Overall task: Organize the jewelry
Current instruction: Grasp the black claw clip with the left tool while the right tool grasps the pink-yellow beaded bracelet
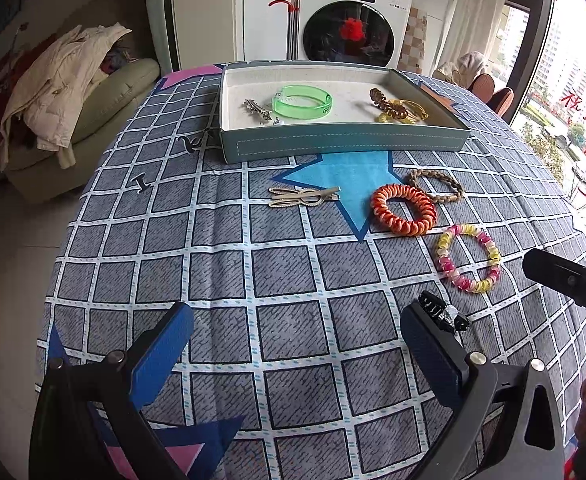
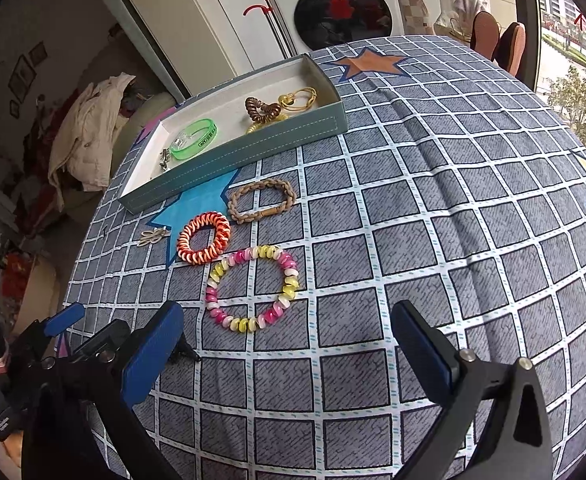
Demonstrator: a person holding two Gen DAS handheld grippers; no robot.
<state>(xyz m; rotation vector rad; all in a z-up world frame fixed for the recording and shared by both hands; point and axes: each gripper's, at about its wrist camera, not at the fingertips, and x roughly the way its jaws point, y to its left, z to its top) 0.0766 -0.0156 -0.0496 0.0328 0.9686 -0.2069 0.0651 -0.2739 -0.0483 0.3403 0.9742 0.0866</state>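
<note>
A grey-blue tray (image 1: pixel 345 145) (image 2: pixel 229 156) at the table's far side holds a green bangle (image 1: pixel 302 101) (image 2: pixel 195 138), a silver clip (image 1: pixel 257 109), a brown coil tie (image 1: pixel 389 105) (image 2: pixel 262 109) and yellow ties. On the cloth lie a gold clip (image 1: pixel 304 197) (image 2: pixel 153 236), an orange coil tie (image 1: pixel 403 209) (image 2: pixel 204 242), a braided band (image 1: pixel 437 185) (image 2: pixel 261 200) and a pink-yellow coil tie (image 1: pixel 469 258) (image 2: pixel 253 289). A black claw clip (image 1: pixel 443 313) lies by my left gripper's right finger. My left gripper (image 1: pixel 297 334) is open and empty. My right gripper (image 2: pixel 287 336) is open and empty, just short of the pink-yellow tie.
The round table carries a grey checked cloth (image 1: pixel 285 280) with star patches. A washing machine (image 1: pixel 349 20) stands behind the table, a sofa with a coat (image 1: pixel 65 92) to the left, chairs (image 2: pixel 497 42) and a window to the right.
</note>
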